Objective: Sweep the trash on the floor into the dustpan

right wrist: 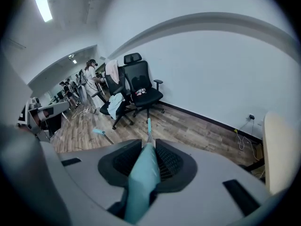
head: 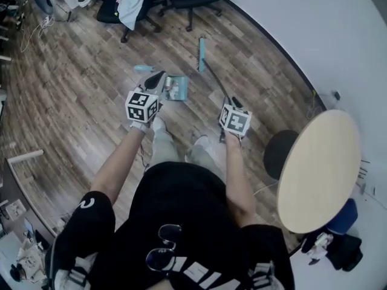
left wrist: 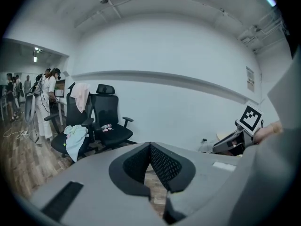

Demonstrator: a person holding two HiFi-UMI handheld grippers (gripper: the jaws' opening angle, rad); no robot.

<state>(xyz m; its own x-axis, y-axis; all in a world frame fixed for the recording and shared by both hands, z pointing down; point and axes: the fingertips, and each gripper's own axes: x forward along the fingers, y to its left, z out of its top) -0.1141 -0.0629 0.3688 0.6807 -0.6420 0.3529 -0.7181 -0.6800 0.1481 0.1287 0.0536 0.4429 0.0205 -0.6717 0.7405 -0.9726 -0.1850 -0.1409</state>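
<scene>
Right gripper view: my right claw (right wrist: 148, 147) is closed narrow on the teal broom handle (right wrist: 143, 173), which sits squarely between the two dark pads and runs out past them toward the far floor. At its end the broom head (right wrist: 148, 124) rests on the wooden floor (right wrist: 197, 131), short of the black office chairs (right wrist: 141, 91) by the white wall.

Left gripper view: my left claw (left wrist: 150, 147) is closed, the pads meeting at their tips. Nothing sits between them; only a sliver of floor shows through the gap lower down. It points level across the room at the same chairs, one with pale cloth draped on it.

From the head view, both claws are held out in front of me above my feet, the left one well apart from the right. The teal dustpan (head: 176, 88) lies on the floor just to the right of the left claw's tip, with something pale showing inside it. I cannot tell whether the claw touches it. The broom head lies farther off and a little right of the dustpan. A small teal piece (head: 143, 68) lies on the floor just beyond the left claw.
</scene>
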